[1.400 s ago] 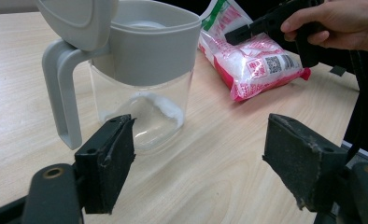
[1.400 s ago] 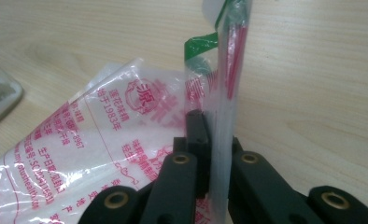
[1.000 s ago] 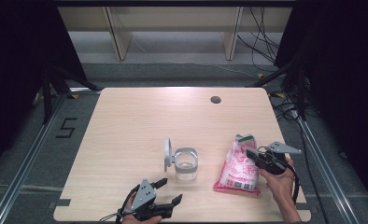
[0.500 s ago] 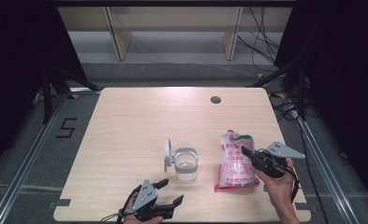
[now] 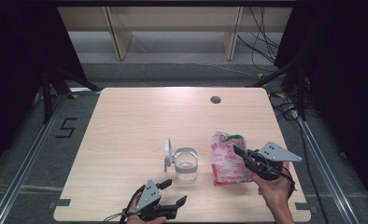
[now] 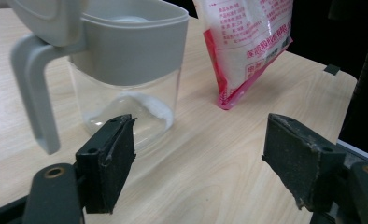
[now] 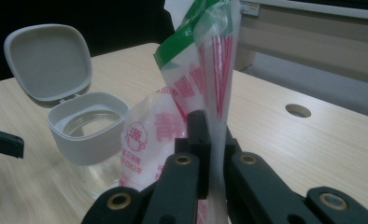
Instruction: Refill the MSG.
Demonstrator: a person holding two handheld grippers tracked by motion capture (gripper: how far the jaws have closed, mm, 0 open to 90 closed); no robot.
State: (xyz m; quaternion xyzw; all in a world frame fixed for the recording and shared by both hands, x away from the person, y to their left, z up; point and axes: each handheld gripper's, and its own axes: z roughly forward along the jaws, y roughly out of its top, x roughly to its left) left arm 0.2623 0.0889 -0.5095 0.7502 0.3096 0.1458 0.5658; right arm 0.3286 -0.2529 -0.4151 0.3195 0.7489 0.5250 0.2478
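A pink-and-white plastic bag (image 5: 226, 158) with a green top stands nearly upright at the table's right front, its lower edge close to the tabletop. My right gripper (image 5: 240, 154) is shut on the bag's upper side; in the right gripper view the black jaws pinch the film (image 7: 215, 126). Left of the bag stands a clear jar (image 5: 186, 163) with a grey rim and its grey lid (image 5: 167, 152) flipped up, a little white powder at its bottom (image 6: 140, 105). My left gripper (image 5: 175, 193) lies low by the front edge, open, its jaws aimed at the jar and bag (image 6: 247, 42).
The light wood table (image 5: 140, 121) has a round cable hole (image 5: 215, 99) at the far right. Cables and a stand leg lie on the floor beyond the right edge. A low shelf runs behind the table.
My right gripper has lifted and tipped the bag from lying flat to nearly upright, shifting it slightly toward the jar. The left gripper stays where it was.
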